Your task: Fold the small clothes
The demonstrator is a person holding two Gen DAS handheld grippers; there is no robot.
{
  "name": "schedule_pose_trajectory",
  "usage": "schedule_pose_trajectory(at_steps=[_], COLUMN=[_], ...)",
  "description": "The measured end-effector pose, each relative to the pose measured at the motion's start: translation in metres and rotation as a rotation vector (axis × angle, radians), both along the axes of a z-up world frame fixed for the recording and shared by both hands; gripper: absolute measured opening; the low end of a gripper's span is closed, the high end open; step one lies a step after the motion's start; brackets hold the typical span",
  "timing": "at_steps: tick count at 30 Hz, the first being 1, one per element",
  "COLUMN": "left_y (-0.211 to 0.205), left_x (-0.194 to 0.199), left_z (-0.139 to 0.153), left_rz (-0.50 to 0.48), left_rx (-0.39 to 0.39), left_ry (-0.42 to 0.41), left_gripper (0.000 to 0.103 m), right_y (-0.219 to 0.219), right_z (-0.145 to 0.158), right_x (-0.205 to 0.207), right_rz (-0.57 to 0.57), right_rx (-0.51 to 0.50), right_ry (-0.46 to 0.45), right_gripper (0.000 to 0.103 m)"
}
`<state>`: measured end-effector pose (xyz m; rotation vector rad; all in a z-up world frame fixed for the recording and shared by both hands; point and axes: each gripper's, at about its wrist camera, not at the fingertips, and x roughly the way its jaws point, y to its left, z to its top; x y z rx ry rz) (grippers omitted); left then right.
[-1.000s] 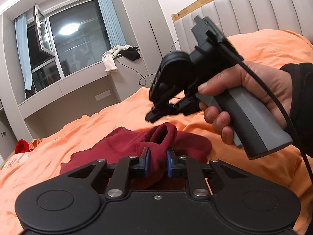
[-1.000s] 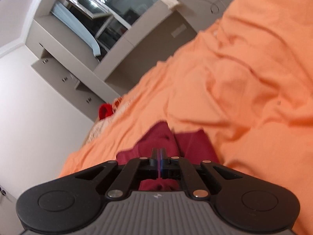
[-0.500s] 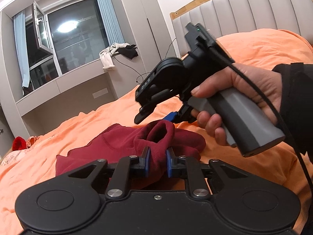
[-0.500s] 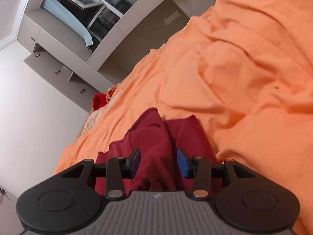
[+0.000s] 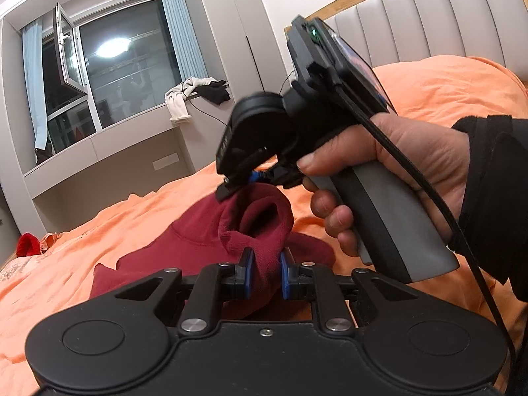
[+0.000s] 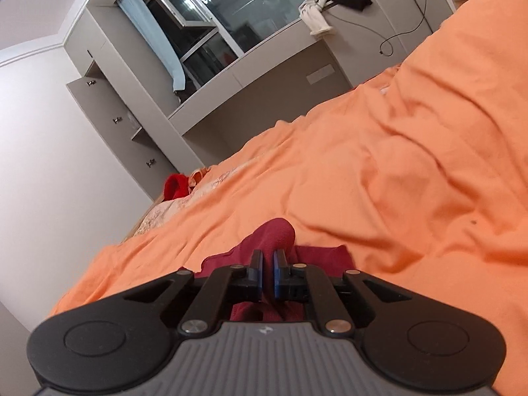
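Garment (image 5: 211, 247) on bedspread (image 5: 445, 89), bunched at 12 o'clock of left gripper (image 5: 265, 274), which pinches raised fold. Right gripper (image 6: 268, 279) nearly closed on another ridge. Soft, light, floppy knit; best held at hem edges.

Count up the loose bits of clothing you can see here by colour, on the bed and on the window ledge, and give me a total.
Dark red: 1, the maroon garment on the orange bedspread, held by both grippers
Bright red: 1, the small red item at the bed's far edge
White: 1, the white cloth on the window ledge
Black: 1, the black cloth beside it
Total: 4
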<state>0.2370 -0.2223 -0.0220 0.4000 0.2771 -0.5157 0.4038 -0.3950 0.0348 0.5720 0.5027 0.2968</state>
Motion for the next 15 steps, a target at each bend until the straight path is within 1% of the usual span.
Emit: schedule_pose_trajectory(at_steps=[6, 10, 12, 15], left_y=[-0.012, -0.014, -0.014, -0.012], left_x=[0.005, 0.010, 0.012, 0.014], left_z=[-0.012, -0.017, -0.018, -0.018], left_rz=[-0.013, -0.023, -0.024, -0.023], left_rx=[0.009, 0.011, 0.010, -0.001], left_ry=[0.028, 0.043, 0.048, 0.056], left_gripper=[0.017, 0.018, 0.019, 0.022], right_y=[-0.017, -0.021, -0.022, -0.023], right_z=[-0.014, -0.023, -0.027, -0.031], right_x=[0.002, 0.003, 0.003, 0.001], right_rz=[-0.045, -0.051, -0.051, -0.053], right_rx=[0.014, 0.019, 0.006, -0.008], right_ry=[0.055, 0.093, 0.111, 0.129], right_gripper=[0.007, 0.008, 0.011, 0.013])
